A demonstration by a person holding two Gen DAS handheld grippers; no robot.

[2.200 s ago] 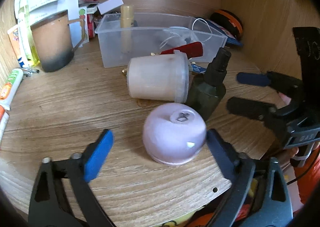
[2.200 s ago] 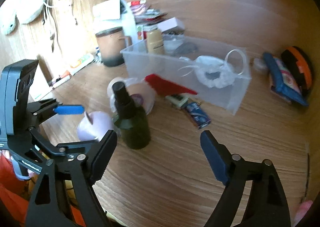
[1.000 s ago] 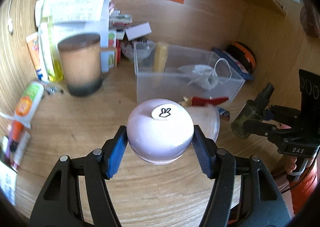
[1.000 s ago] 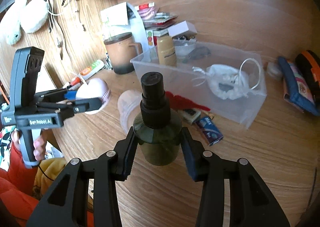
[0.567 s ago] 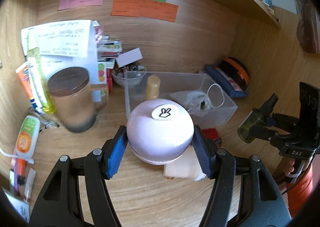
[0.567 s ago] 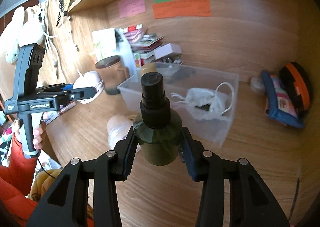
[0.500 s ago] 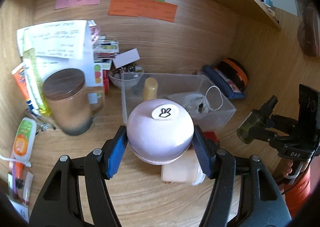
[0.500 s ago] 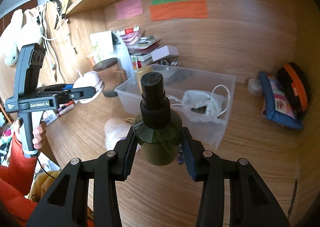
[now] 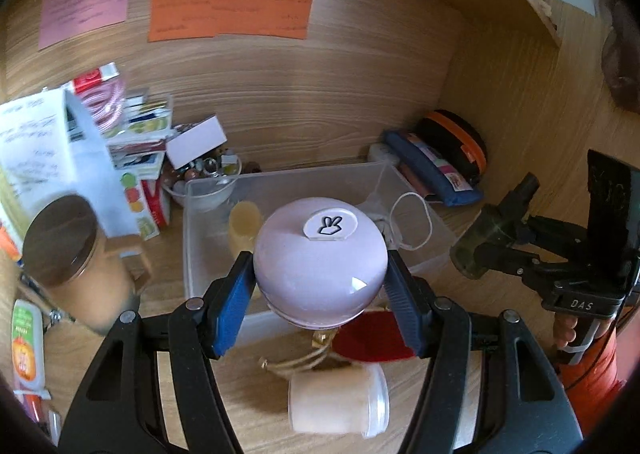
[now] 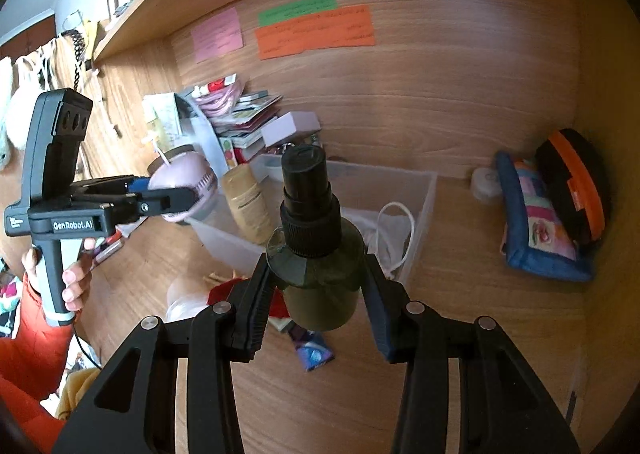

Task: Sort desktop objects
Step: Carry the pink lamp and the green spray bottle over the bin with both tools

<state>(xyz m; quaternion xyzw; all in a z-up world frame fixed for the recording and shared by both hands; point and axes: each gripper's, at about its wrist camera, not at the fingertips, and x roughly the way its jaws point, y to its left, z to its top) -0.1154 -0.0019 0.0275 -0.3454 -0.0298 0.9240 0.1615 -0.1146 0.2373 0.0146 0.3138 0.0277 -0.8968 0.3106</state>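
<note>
My left gripper (image 9: pixel 320 286) is shut on a round lilac device (image 9: pixel 320 258) with a white tab on top, held in the air above the front wall of the clear plastic bin (image 9: pixel 208 190). It also shows in the right wrist view (image 10: pixel 184 190). My right gripper (image 10: pixel 316 294) is shut on a dark green spray bottle (image 10: pixel 316 254) with a black cap, held upright above the desk in front of the bin (image 10: pixel 424 198). The bottle also shows at the right in the left wrist view (image 9: pixel 492 242). The bin holds a tan bottle (image 9: pixel 244 222) and a white pouch with a cord (image 10: pixel 392 230).
A cream jar (image 9: pixel 340 406) lies on its side on the desk beside a red piece (image 9: pixel 372 338). A brown lidded mug (image 9: pixel 68 266) stands left. Boxes and papers (image 9: pixel 120 134) are stacked at the back left. A blue pouch (image 10: pixel 540 222) and an orange-black case (image 10: pixel 576 190) lie right.
Both grippers closed on their objects and lifted them off the desk. They have since risen and moved towards the bin, so the bin now sits lower and nearer in both views.
</note>
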